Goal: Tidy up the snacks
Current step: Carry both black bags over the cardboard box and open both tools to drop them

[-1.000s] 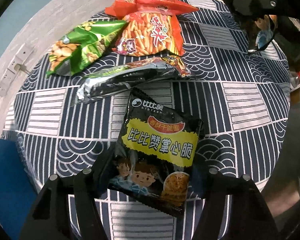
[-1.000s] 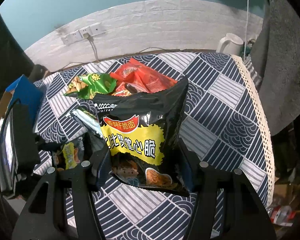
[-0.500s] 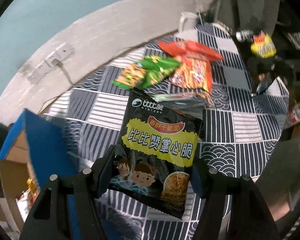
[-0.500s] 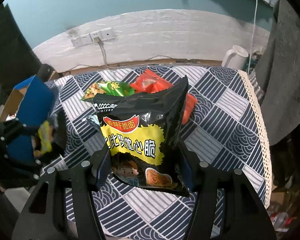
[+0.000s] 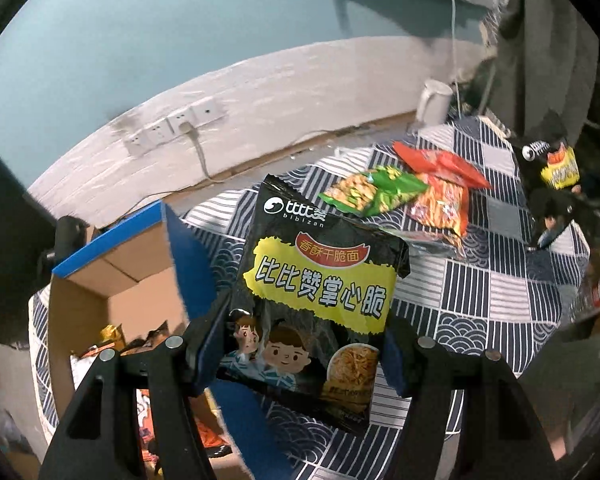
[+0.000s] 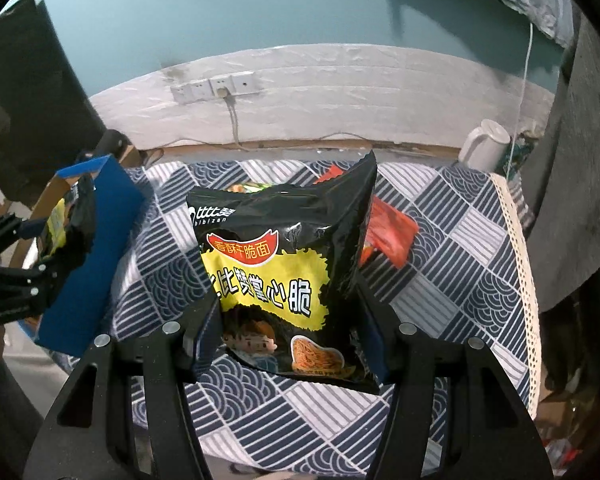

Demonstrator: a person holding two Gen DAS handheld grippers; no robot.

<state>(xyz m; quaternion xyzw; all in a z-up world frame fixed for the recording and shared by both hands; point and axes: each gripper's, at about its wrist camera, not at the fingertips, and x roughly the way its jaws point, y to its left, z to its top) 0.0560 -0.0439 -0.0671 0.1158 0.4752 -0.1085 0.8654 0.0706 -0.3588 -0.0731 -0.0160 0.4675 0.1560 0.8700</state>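
My left gripper [image 5: 306, 350] is shut on a black and yellow noodle snack bag [image 5: 320, 280], held in the air beside an open cardboard box [image 5: 140, 280] with blue flaps that holds several snacks. My right gripper [image 6: 288, 340] is shut on a second, identical black noodle bag [image 6: 276, 256], held above the table. A green nut bag [image 5: 374, 192] and a red snack bag [image 5: 444, 196] lie on the patterned tablecloth [image 5: 480, 288]. In the right wrist view, the left gripper [image 6: 40, 252] with its bag is at the box's blue flap [image 6: 96, 248].
A silver-edged bag [image 5: 432, 246] lies partly hidden behind my left bag. A white kettle [image 6: 484, 144] stands at the table's far right corner. Wall sockets with a cable [image 6: 220, 88] are behind the table. Dark clothing [image 6: 572, 160] hangs at the right.
My left gripper has lifted its noodle bag off the table and swung left to the open box. My right gripper has risen slightly with its bag.
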